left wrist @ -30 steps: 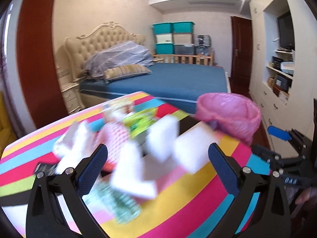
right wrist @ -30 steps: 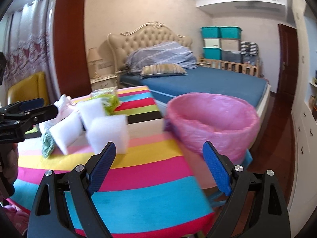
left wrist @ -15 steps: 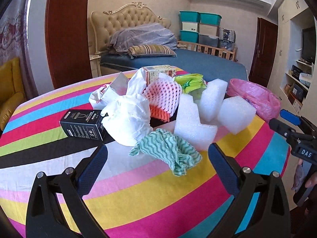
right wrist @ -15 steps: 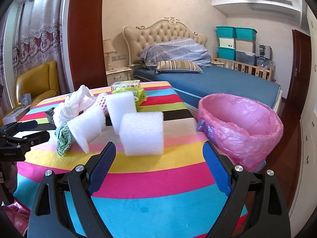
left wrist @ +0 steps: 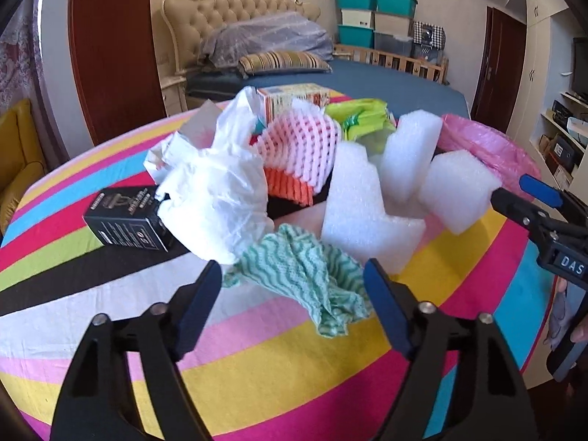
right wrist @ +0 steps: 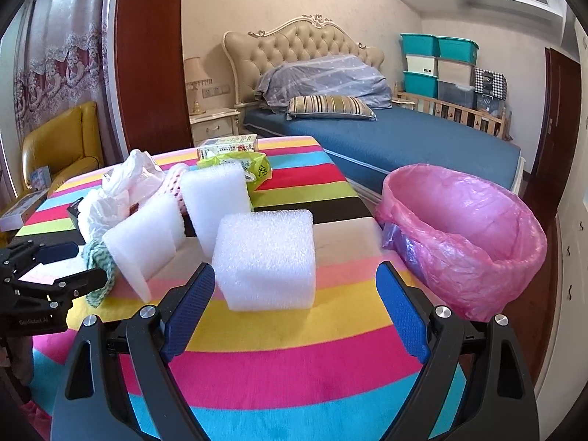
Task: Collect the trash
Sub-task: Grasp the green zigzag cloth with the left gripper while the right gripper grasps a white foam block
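Pink-lined bin looks empty; all trash sits on the table. Left gripper closing around green cloth; right gripper gapes before foam block.

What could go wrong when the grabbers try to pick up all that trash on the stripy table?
1. The left tool is closing around the green wavy cloth; the floppy fabric may slip out or drag the white plastic bag it touches.
2. The right tool is open before the foam block; the light foam might tip or slide away.
3. The pink-lined bin sits beside the table edge, so dropped trash could miss it.
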`<state>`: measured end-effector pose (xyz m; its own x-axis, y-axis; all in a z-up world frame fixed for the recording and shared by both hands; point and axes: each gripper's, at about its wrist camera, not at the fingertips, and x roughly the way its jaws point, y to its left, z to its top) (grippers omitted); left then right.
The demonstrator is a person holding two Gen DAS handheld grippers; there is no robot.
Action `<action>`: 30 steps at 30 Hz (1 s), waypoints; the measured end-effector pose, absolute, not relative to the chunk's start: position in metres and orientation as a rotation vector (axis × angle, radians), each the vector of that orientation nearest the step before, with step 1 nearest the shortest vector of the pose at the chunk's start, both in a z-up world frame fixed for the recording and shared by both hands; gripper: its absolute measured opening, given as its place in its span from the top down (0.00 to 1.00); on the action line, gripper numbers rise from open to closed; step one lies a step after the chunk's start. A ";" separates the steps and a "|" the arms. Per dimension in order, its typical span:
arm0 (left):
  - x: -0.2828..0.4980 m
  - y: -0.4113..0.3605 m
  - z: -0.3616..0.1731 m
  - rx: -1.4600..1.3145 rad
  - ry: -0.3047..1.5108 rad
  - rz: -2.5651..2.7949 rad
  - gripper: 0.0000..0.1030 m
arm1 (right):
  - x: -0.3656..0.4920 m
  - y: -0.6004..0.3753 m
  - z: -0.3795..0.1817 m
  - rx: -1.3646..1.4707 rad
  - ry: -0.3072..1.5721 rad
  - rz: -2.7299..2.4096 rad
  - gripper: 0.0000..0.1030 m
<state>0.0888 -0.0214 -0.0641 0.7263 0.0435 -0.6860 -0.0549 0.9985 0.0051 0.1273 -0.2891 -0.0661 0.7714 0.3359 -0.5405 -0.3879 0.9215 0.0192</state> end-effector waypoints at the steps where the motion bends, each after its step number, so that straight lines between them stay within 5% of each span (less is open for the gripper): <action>1: 0.090 -0.021 -0.065 -0.015 0.761 0.056 0.29 | 0.129 -0.287 -0.067 -0.101 0.574 0.391 0.18; 18: 0.085 -0.017 -0.066 -0.035 0.760 0.025 0.67 | 0.136 -0.250 -0.074 -0.203 0.624 0.430 0.18; 23: 0.082 -0.016 -0.063 -0.056 0.741 0.014 0.71 | 0.140 -0.254 -0.079 -0.179 0.653 0.426 0.38; 30: 0.072 -0.010 -0.056 -0.060 0.674 0.036 0.72 | 0.129 -0.261 -0.074 -0.146 0.583 0.438 0.39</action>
<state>0.0715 -0.0103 -0.0564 0.7807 0.0139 -0.6247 -0.0525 0.9977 -0.0435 0.1295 -0.2614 -0.0736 0.7465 0.3579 -0.5610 -0.4389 0.8985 -0.0108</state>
